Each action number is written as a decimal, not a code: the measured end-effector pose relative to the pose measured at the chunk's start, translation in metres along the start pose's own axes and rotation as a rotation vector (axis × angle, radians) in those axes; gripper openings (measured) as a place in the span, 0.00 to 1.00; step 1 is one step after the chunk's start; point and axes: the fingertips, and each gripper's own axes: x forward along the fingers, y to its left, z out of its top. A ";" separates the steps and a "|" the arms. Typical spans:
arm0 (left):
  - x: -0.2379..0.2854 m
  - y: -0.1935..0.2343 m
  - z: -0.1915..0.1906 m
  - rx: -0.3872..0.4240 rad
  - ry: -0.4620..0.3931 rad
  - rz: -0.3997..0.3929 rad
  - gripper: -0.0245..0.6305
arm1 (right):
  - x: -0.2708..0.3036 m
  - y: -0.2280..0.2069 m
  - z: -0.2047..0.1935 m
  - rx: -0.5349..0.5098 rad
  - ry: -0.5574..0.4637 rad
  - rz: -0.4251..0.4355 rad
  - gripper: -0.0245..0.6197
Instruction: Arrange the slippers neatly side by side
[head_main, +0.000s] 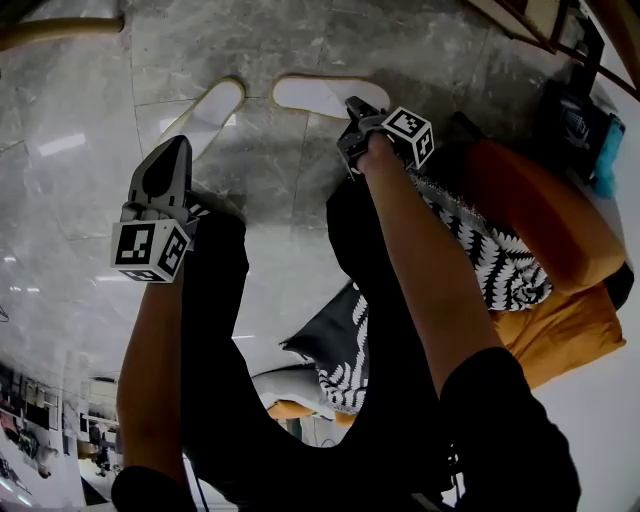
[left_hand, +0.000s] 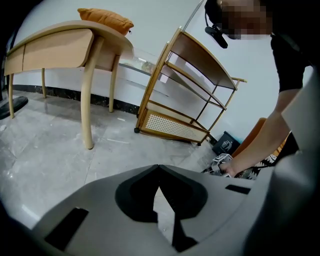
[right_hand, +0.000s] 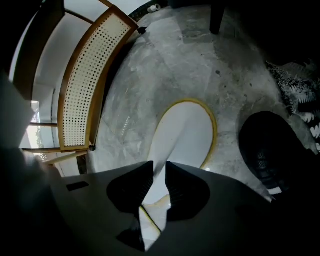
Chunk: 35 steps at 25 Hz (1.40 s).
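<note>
Two white slippers lie on the grey marble floor at the top of the head view. The left slipper lies at a slant; the right slipper lies across, its toe end pointing left. My right gripper is down at the right slipper's right end. In the right gripper view its jaws stand narrow with that yellow-rimmed slipper pinched between them. My left gripper hovers just below the left slipper, apart from it. Its jaws are shut and empty.
A wooden rack with a cane panel stands ahead, with a wooden table and an orange cushion to its left. An orange cushion and a black-and-white patterned cloth lie at the right. A black shoe sits beside the held slipper.
</note>
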 end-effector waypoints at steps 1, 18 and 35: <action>0.000 0.002 -0.001 -0.002 0.002 0.000 0.06 | 0.001 0.002 0.001 -0.006 -0.004 0.002 0.16; -0.020 -0.007 0.018 -0.036 0.035 0.019 0.06 | -0.047 0.055 -0.006 -0.589 0.168 -0.123 0.10; -0.020 -0.019 -0.033 -0.111 0.096 0.014 0.06 | 0.001 0.015 -0.036 -0.789 0.339 -0.287 0.10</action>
